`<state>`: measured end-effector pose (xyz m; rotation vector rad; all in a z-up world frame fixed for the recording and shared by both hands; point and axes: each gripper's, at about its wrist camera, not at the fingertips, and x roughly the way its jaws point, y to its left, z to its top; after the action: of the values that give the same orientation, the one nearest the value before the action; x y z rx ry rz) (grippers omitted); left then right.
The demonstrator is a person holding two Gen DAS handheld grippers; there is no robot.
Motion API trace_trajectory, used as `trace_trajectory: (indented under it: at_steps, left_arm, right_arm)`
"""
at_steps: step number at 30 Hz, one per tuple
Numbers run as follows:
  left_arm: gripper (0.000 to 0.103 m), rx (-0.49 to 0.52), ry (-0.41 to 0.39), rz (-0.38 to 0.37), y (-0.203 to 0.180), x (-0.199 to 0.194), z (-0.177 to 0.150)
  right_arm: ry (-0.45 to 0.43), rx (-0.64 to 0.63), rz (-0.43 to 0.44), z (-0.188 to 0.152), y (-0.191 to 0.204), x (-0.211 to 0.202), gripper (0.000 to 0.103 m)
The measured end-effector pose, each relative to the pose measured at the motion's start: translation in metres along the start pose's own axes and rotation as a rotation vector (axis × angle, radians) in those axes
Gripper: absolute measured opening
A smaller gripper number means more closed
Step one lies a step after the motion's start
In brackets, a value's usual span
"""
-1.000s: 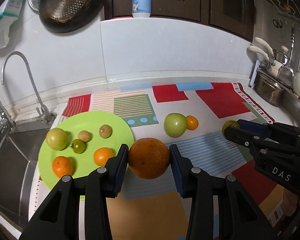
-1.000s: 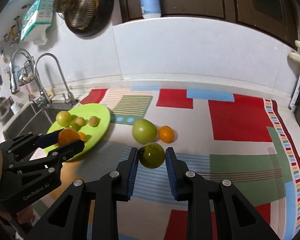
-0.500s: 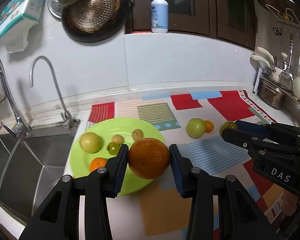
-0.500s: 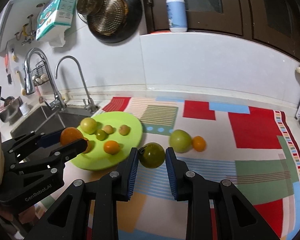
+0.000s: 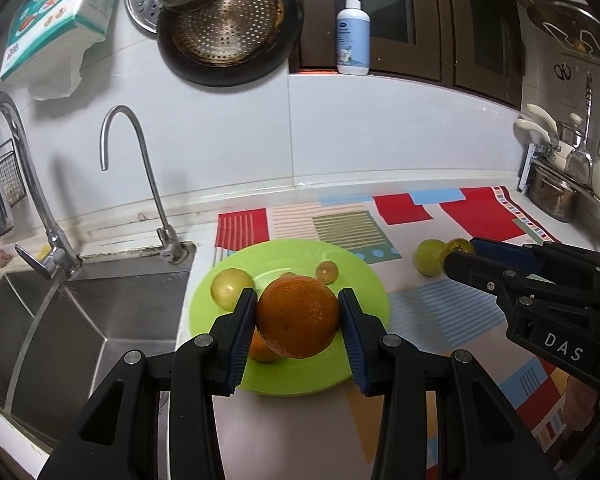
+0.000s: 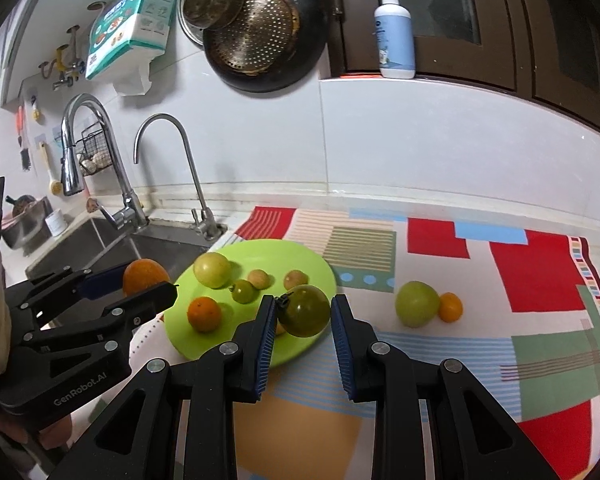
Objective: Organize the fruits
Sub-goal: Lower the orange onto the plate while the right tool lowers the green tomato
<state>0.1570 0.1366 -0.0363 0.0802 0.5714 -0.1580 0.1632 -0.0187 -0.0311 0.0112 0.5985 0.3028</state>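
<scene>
Now left gripper (image 5: pixel 298 322) pinches orange (image 5: pixel 297 317), right gripper (image 6: pixel 303 316) green tomato (image 6: pixel 305 310), above plate (image 6: pixel 312 264) edge.

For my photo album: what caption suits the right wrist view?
Right gripper carries a green tomato toward the green plate; left gripper holds an orange.

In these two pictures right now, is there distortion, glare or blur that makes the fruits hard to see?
Left wrist view: strong fisheye bending, dark corners; the orange in the left gripper is sharp and hides part of the green plate. Right wrist view: same bending; the dark green tomato in the right gripper is sharp, with small highlights and soft shadows.
</scene>
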Motion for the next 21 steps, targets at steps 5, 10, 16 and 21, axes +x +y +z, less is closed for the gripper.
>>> trace_trajectory:
  at_steps: [5, 10, 16, 21]
  left_arm:
    - [0.041, 0.002, 0.001, 0.003, 0.014, 0.004, 0.001]
    - [0.041, 0.003, 0.012, 0.007, 0.024, 0.013, 0.002]
    - [0.041, -0.001, 0.04, 0.007, 0.034, 0.03, 0.001]
    - [0.041, -0.01, 0.068, 0.004, 0.04, 0.047, 0.001]
  right_arm:
    - [0.001, -0.004, 0.005, 0.003, 0.012, 0.009, 0.029]
    - [0.009, -0.008, 0.008, 0.008, 0.019, 0.021, 0.029]
    - [0.028, -0.01, 0.012, 0.011, 0.025, 0.039, 0.029]
    - [0.061, -0.01, 0.016, 0.013, 0.025, 0.058, 0.029]
